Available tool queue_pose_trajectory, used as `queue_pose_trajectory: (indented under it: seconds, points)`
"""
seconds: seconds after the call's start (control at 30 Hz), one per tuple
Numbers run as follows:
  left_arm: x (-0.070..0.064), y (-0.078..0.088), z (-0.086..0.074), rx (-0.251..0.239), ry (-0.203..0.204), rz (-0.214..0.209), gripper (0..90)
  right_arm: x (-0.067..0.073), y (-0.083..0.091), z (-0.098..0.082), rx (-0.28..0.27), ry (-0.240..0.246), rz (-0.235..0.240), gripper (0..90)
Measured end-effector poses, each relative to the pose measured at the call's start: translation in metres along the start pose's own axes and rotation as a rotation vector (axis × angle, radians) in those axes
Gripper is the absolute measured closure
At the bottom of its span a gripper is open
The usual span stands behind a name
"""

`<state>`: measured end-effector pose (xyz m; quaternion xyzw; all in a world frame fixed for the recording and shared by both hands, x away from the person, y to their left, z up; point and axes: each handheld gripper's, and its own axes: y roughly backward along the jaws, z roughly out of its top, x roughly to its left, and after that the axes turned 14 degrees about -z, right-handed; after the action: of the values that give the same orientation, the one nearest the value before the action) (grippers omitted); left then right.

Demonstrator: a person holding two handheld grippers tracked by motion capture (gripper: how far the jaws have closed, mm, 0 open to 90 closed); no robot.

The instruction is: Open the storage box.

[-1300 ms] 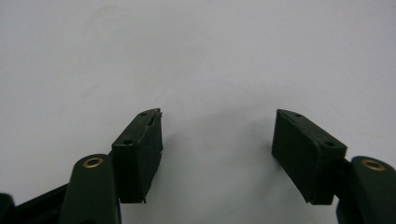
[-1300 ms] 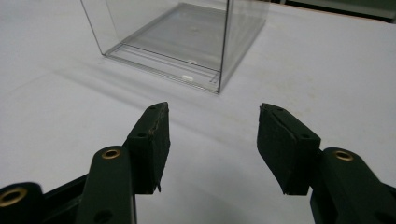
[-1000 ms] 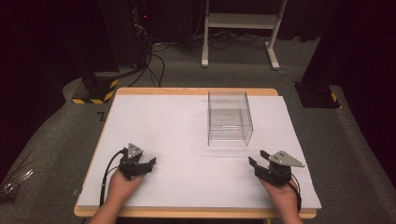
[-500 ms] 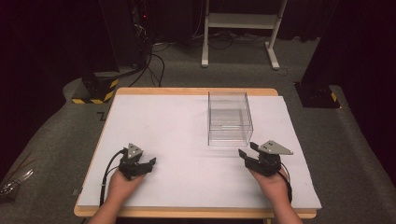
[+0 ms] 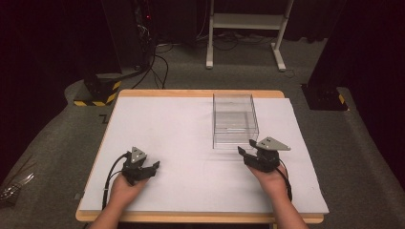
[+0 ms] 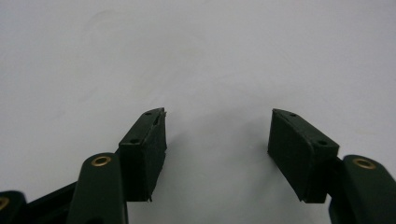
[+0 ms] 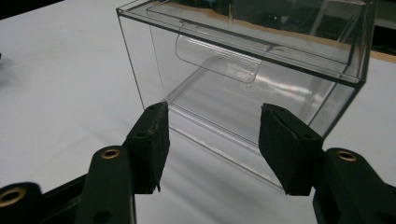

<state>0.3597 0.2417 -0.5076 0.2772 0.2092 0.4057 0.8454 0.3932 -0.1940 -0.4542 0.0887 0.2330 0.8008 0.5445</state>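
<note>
Since the earlier frame my right hand-held gripper (image 5: 248, 150) has advanced up the tabletop (image 5: 181, 124) toward the box (image 5: 235, 120); the left hand-held gripper (image 5: 154, 166) stays parked near the front edge. Both stand wide open, holding nothing. Box: clear plastic drawer unit, right of centre, just ahead of the right jaws; curved pull (image 7: 217, 59) on its front. I judge it light, rigid, slippery, liable to slide; best taken at the pull or an edge

Clear box (image 7: 261, 70) top cut off by frame edge; far wall unclear
</note>
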Motion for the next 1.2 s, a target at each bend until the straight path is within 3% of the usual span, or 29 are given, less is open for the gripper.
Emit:
queue_pose_trajectory:
  seconds: [0.37,0.67,1.2]
  points:
    - [0.001,0.0,0.0,0.0,0.015,0.0,35.0,0.001,-0.017,0.005,-0.022,-0.035,0.016,43.0]
    - [0.001,0.0,0.0,0.0,0.016,0.0,35.0,-0.007,-0.027,0.006,-0.045,-0.061,0.038,54.9]
    - [0.001,-0.001,0.0,-0.002,0.016,0.001,35.1,-0.019,-0.037,0.005,-0.084,-0.064,0.11,64.6]
